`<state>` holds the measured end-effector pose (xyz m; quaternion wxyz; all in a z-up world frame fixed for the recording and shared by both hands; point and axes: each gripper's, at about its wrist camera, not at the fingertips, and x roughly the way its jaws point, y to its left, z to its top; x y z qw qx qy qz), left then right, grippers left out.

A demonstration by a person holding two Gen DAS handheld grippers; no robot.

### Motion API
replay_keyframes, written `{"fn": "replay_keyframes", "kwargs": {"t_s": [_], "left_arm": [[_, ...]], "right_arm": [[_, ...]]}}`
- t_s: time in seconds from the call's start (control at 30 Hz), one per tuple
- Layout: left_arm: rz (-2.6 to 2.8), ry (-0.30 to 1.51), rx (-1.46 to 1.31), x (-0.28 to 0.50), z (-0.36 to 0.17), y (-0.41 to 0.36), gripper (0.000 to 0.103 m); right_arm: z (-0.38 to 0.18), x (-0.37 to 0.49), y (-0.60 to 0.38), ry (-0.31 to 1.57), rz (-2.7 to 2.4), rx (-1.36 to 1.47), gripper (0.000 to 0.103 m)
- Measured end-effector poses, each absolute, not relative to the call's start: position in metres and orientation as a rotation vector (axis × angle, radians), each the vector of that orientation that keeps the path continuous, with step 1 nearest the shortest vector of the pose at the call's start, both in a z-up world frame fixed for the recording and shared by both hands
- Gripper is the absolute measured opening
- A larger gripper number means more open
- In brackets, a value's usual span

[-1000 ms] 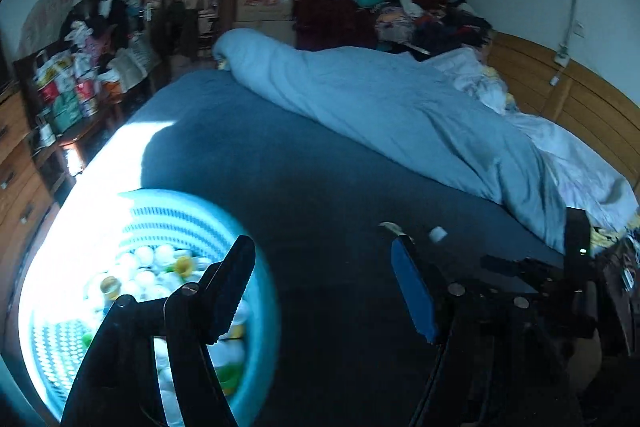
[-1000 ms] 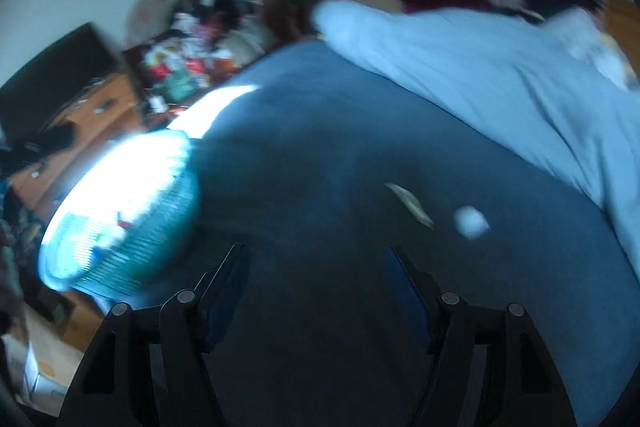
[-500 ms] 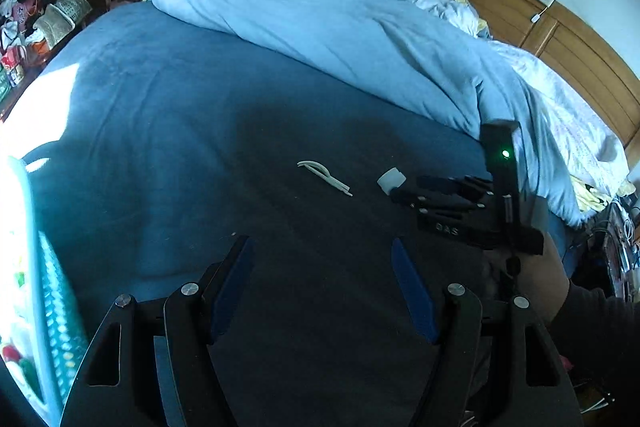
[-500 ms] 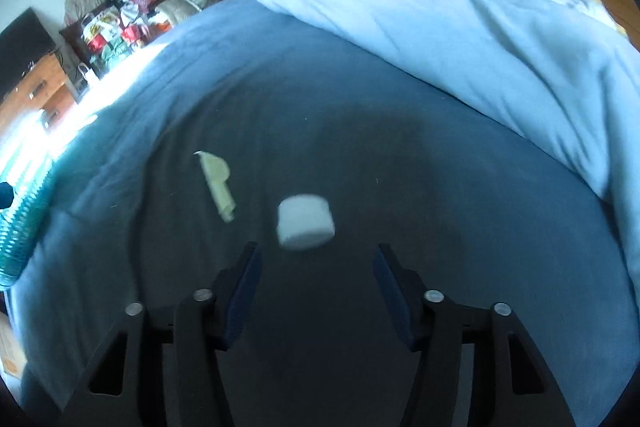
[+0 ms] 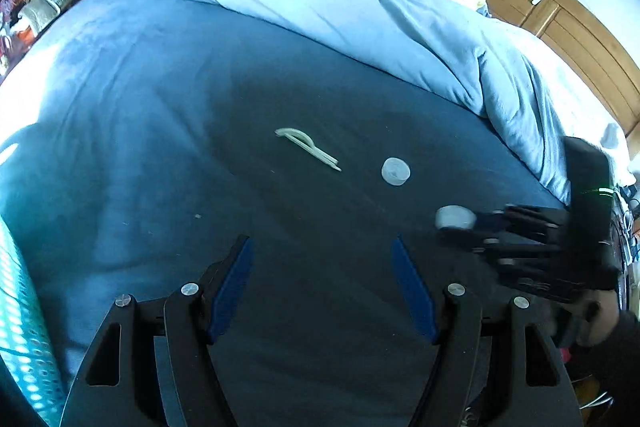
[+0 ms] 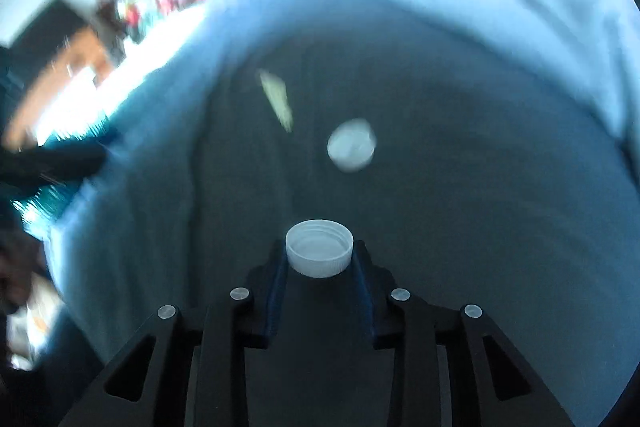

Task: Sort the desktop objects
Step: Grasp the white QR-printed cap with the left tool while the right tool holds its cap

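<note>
My right gripper is closing tight on a white bottle cap, its pads pressed against the cap's sides, open side up. The left wrist view shows that same gripper at the right with the cap at its tips, just over the dark blue bedsheet. A second white cap lies on the sheet beyond it. Left of that cap lies a pale plastic clip. My left gripper hangs open over bare sheet, short of the clip.
A teal mesh basket stands at the bed's left edge. A light blue duvet is bunched along the far side, before a wooden headboard. A person's hand holds the right gripper. Cluttered furniture stands far left.
My right gripper has come down and shut on a white cap. The left view has swung down and away from the basket, onto the clip and caps.
</note>
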<state>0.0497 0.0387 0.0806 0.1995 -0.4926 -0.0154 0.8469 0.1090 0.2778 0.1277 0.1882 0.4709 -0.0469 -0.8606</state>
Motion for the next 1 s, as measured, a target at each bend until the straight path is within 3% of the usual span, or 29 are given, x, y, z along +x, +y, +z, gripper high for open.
{"fn": "replay_keyframes", "kwargs": {"t_s": [0.07, 0.27, 0.6, 0.67, 0.7, 0.73, 1.0], "left_arm": [[2.340, -0.049, -1.360, 0.045, 0.076, 0.051, 0.065], [2.234, 0.140, -1.218, 0.015, 0.056, 0.119, 0.065], [2.219, 0.163, -1.240, -0.027, 0.020, 0.162, 0.063], [2.224, 0.200, -1.237, -0.026, 0.017, 0.170, 0.047], [2.227, 0.229, -1.241, -0.024, 0.015, 0.173, 0.029], [2.231, 0.244, -1.246, -0.023, 0.014, 0.173, 0.025], [2.267, 0.220, -1.215, 0.006, 0.043, 0.166, 0.025]], "right_arm": [[0.123, 0.124, 0.289, -0.135, -2.510, 1.312, 0.034], [0.102, 0.147, 0.322, -0.476, -2.587, 1.260, 0.035], [0.097, 0.160, 0.325, -0.479, -2.600, 1.224, 0.035], [0.097, 0.159, 0.325, -0.482, -2.599, 1.224, 0.035], [0.097, 0.159, 0.326, -0.485, -2.599, 1.224, 0.035], [0.096, 0.159, 0.327, -0.488, -2.600, 1.225, 0.035], [0.111, 0.156, 0.320, -0.435, -2.669, 1.187, 0.035]]}}
